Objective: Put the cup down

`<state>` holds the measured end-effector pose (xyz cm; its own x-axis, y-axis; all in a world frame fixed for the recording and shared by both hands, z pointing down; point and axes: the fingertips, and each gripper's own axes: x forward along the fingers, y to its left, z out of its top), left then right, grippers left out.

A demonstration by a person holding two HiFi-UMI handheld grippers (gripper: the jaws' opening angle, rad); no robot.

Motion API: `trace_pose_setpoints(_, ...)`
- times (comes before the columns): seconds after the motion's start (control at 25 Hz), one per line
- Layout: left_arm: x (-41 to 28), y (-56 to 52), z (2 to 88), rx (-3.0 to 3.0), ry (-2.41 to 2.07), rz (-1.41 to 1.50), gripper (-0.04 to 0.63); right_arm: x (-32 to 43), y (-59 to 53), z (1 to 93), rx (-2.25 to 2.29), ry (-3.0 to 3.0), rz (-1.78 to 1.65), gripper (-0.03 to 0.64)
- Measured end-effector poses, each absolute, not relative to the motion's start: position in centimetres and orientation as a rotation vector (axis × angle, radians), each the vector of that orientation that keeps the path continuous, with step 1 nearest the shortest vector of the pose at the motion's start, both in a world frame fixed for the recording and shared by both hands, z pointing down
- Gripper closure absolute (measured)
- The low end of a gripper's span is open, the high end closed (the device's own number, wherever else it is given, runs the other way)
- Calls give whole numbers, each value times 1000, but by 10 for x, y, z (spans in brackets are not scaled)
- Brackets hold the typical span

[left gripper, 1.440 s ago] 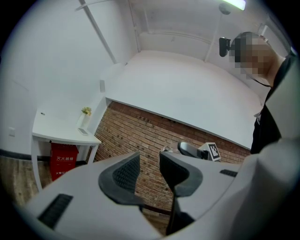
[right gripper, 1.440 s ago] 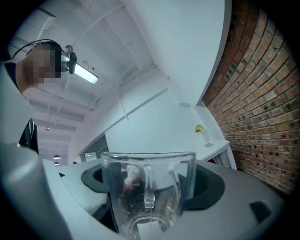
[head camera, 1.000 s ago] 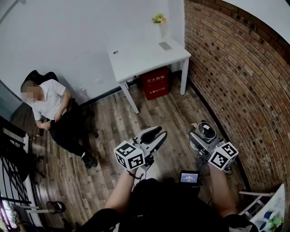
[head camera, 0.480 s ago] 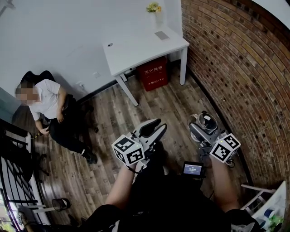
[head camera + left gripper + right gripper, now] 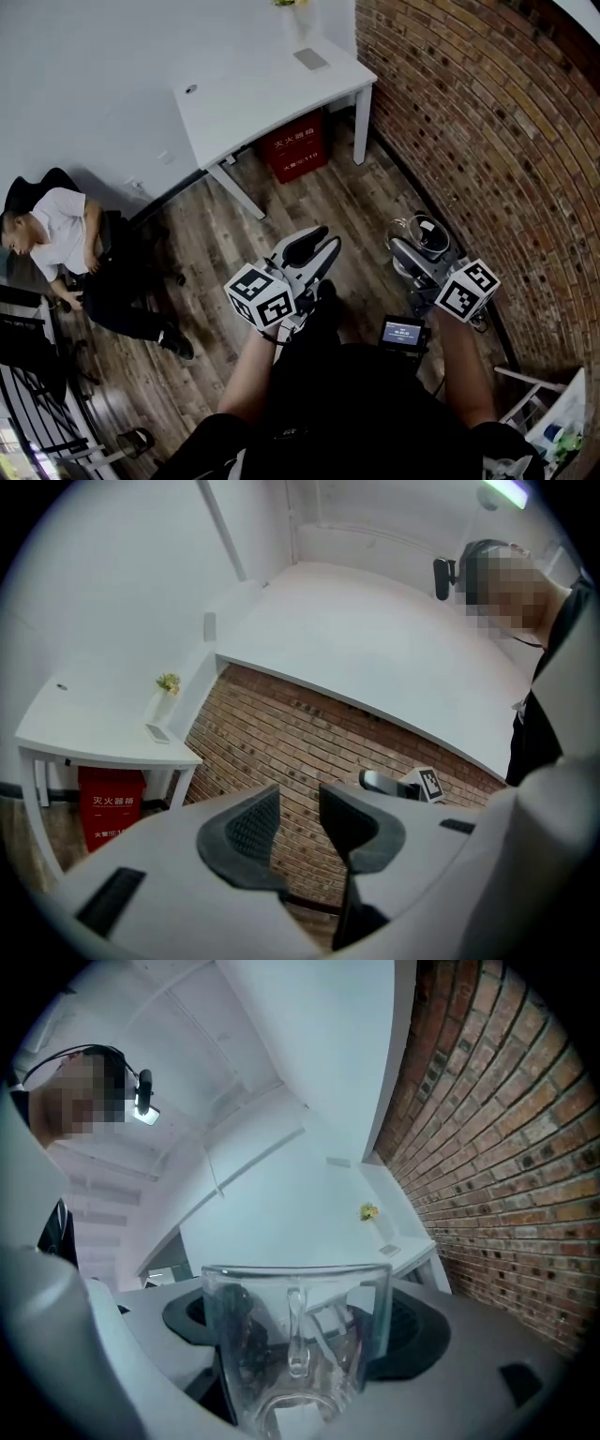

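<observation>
Right gripper (image 5: 419,247) clamps glass cup (image 5: 429,232) above wood floor (image 5: 361,202), not yet set down; left gripper (image 5: 317,246) near it; white table (image 5: 234,98) well ahead, red box (image 5: 292,150) beneath, seated person (image 5: 66,234) far left; way looks open.
Left gripper view: jaws slightly parted, empty.
Right gripper view: cup wedged between jaws, handle toward camera.

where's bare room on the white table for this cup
The white table is mostly bare: the wide middle and front, between the small dark spot at its left and the grey pad. Only the back corner by the brick wall, with the vase, is crowded.
</observation>
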<state>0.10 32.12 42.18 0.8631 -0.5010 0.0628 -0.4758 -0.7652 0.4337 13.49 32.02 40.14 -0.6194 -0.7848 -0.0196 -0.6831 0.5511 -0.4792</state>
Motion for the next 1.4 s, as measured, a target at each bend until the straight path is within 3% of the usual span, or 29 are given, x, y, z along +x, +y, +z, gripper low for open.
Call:
trace_pose_setpoints(0.72, -48, 71, 427, 2565, -736, -77, 459, 91, 68, 397, -1212, 2542, -683, 187)
trace_pose_setpoints(1.4, -1, -218, 435, 2533, -900, -63, 459, 118, -240, 409, -973, 2638, -710, 187)
